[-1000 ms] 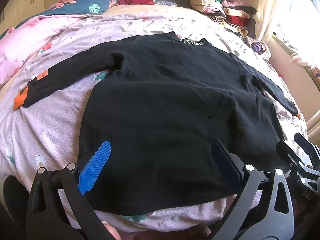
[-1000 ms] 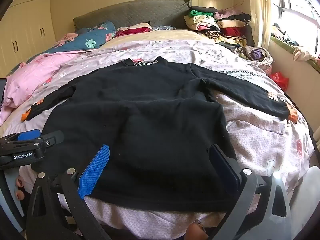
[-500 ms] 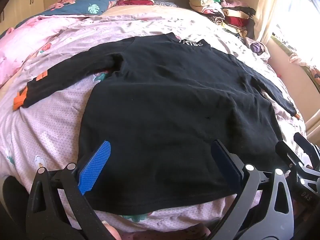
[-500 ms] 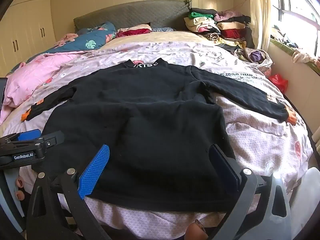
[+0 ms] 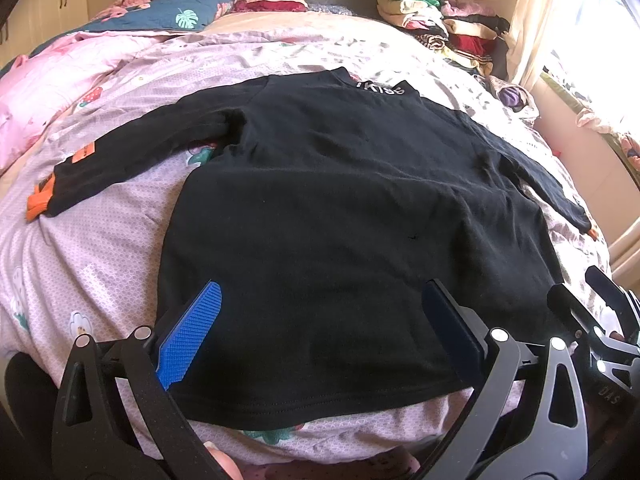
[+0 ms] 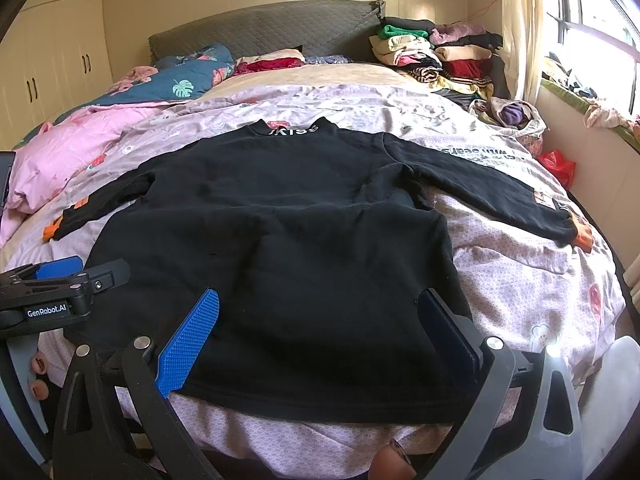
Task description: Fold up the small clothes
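Only the right wrist view takes in the red bag by the wall and the wardrobe doors. The black top lies flat on the bed, sleeves spread, orange cuffs, hem nearest. The left tool and right tool both gape wide, holding nothing.

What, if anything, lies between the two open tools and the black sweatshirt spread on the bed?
Nothing visible does. The black sweatshirt lies flat and uncovered on the bed; the left tool and right tool sit open at its near hem.
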{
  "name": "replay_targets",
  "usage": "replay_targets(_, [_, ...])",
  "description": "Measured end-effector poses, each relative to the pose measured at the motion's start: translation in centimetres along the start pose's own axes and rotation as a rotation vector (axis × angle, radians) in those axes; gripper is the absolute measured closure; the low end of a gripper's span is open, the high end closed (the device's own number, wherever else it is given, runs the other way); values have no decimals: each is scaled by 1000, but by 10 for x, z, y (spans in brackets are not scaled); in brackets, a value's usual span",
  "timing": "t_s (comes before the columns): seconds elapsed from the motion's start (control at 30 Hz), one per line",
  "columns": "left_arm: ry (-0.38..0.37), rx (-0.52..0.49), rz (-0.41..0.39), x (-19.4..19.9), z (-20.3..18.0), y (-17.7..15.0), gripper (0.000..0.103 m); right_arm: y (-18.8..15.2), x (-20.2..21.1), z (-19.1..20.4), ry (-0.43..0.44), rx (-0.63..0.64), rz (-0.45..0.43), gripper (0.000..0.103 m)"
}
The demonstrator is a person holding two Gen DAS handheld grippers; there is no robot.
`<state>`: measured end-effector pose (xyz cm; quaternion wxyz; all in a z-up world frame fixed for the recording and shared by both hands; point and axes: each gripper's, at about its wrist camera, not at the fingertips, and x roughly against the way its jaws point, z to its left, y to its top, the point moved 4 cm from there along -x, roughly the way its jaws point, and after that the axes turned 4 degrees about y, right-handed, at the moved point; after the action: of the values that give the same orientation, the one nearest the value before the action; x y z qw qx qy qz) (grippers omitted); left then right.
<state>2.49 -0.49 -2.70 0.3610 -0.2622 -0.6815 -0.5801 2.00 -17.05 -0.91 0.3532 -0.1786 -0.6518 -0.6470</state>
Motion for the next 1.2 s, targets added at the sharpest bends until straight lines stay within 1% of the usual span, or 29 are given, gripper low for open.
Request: replay_targets(1.2, [-6, 0, -10, 5, -1, 4, 9, 5, 3, 8, 14, 6, -14, 4])
